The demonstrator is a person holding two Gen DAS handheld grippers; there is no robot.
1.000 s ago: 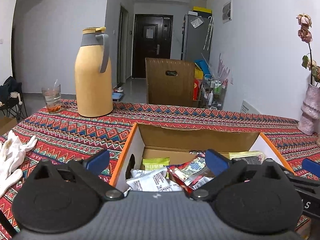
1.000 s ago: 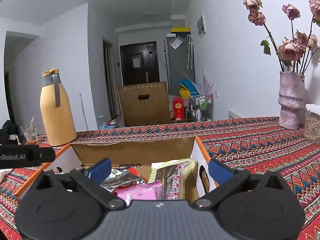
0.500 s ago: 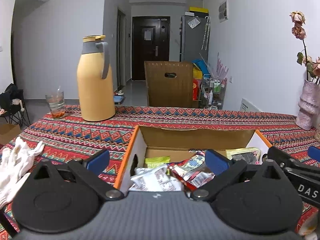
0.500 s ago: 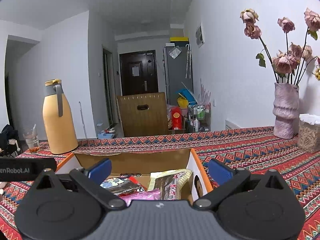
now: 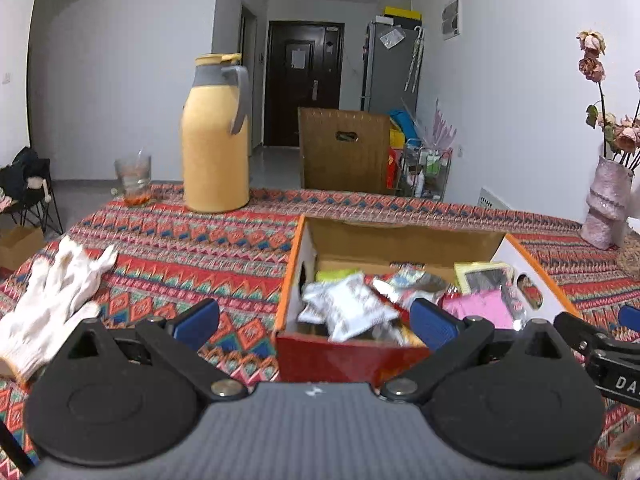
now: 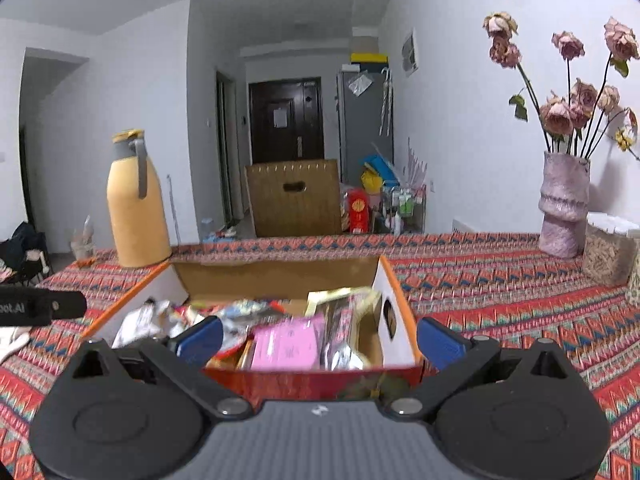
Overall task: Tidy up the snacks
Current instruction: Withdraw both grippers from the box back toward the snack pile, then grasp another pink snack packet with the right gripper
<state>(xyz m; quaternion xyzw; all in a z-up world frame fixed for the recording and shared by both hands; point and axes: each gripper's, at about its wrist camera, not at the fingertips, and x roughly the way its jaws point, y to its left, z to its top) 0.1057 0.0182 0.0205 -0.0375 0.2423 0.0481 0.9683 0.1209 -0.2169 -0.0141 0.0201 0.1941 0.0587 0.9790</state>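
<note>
Both grippers are pulling back and rising from the open orange-rimmed cardboard box (image 5: 400, 248), exposing its red front wall. Left gripper (image 5: 314, 320) and right gripper (image 6: 318, 338) are hovering with jaws spread wide, holding nothing. Assorted foil and plastic snack packets (image 6: 288, 340) are lying jumbled inside the box. Organizing is seemingly just starting; next comes descending onto one packet.
</note>
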